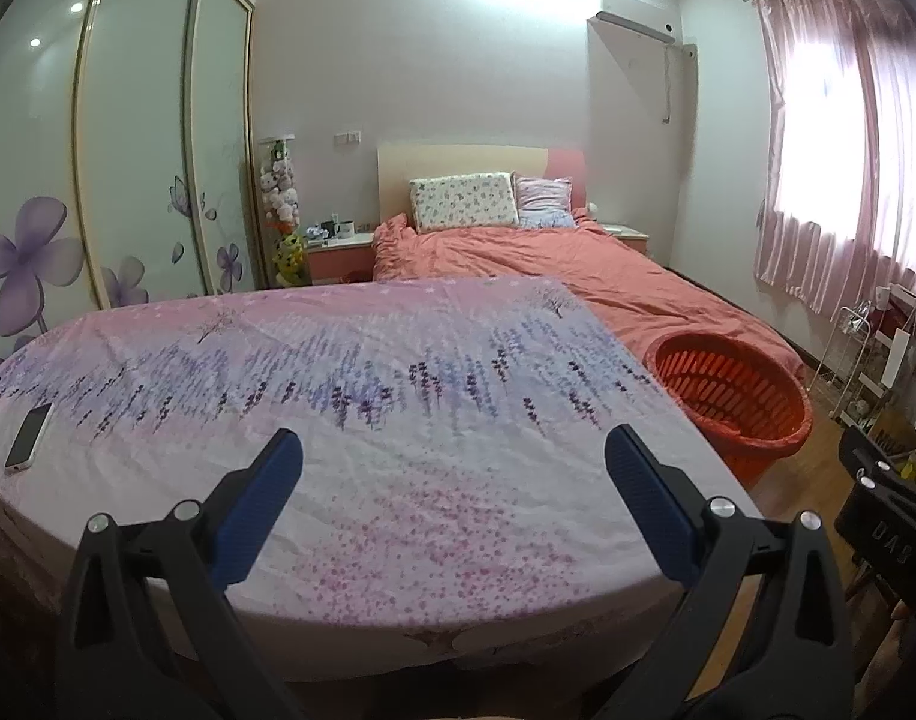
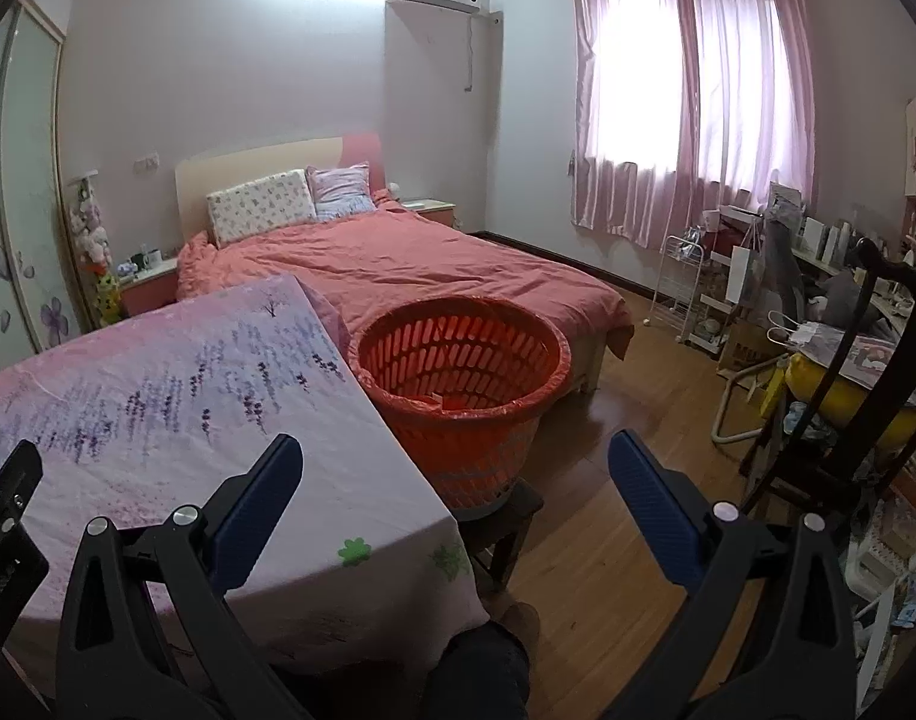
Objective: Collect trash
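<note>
An orange slatted basket (image 2: 463, 372) lined with an orange bag stands on a dark stool just right of the table; a pale scrap lies on its bottom. It also shows in the left wrist view (image 1: 733, 396). My left gripper (image 1: 455, 450) is open and empty above the table's floral cloth (image 1: 350, 372). My right gripper (image 2: 455, 456) is open and empty, over the table's right corner (image 2: 350, 516) and the floor in front of the basket. I see no loose trash on the cloth.
A white phone (image 1: 29, 435) lies at the table's left edge. Beyond stands a bed with a salmon cover (image 2: 410, 264). A dark chair (image 2: 847, 396), a yellow tub and a cluttered desk stand at the right. Wood floor (image 2: 607, 420) lies between them.
</note>
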